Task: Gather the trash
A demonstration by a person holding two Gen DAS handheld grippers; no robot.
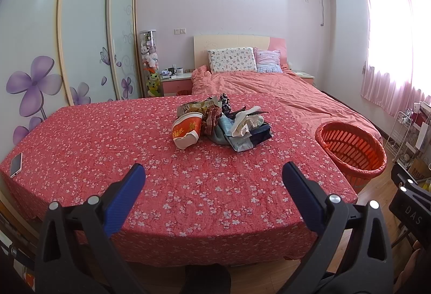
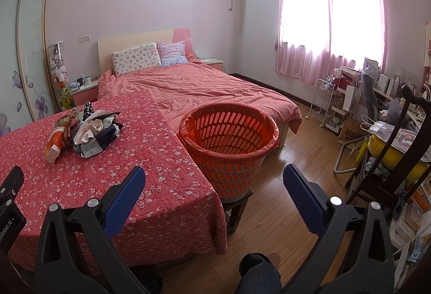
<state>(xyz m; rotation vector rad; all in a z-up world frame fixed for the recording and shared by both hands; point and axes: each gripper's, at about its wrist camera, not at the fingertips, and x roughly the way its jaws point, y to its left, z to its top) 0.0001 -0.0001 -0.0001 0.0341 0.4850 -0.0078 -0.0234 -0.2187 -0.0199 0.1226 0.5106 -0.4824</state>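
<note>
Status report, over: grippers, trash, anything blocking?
Left gripper open, empty; right gripper open, empty. Pile of crumpled wrappers and paper trash untouched on red floral tablecloth. Orange slotted plastic basket beside table, path clear.

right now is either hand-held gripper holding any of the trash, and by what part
Nothing is held. The left hand-held gripper and right hand-held gripper are both open and empty; the trash pile lies untouched on the table.

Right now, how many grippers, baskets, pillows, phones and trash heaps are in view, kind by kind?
Two-finger grippers with blue pads: 2, the left gripper and the right gripper, both open
Orange slotted plastic basket: 1
Pillows on the bed: 2, a floral white pillow and a striped pink pillow
White phone: 1
Heap of mixed trash: 1
Total: 7
</note>
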